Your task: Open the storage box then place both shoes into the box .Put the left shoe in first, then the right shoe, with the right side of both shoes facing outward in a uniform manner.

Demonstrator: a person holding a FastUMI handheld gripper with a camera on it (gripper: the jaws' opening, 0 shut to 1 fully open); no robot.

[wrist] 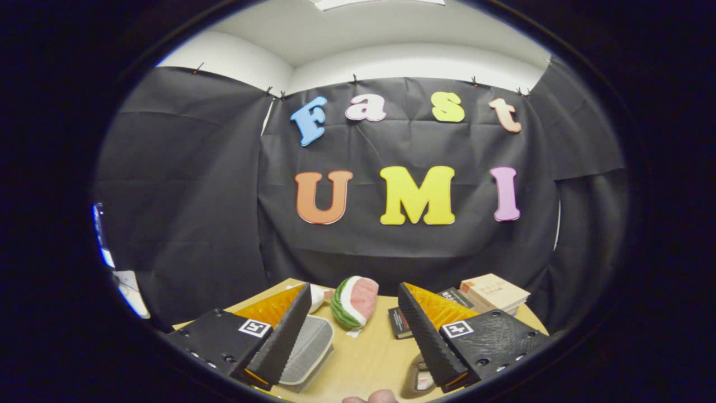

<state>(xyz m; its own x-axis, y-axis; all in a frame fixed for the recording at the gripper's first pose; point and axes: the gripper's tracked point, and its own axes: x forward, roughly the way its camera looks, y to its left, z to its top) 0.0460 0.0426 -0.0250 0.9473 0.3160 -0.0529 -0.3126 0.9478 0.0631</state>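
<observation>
My gripper [354, 287] is held high over a wooden table [369, 358] and is tilted up toward the booth wall. Its fingers stand wide open with nothing between them. A pale box with a ribbed lid [313, 342] lies on the table beside the left finger [282, 336], which partly hides it. The lid looks closed. A small grey-and-white shape [420, 379], possibly part of a shoe, peeks out under the right finger [425, 330]. Most of it is hidden.
A plush watermelon slice [353, 301] lies on the table just beyond the fingertips. A stack of books [492, 292] and a dark book [399, 322] sit at the far right of the table. Part of a person's fingertip [376, 397] shows nearest the camera.
</observation>
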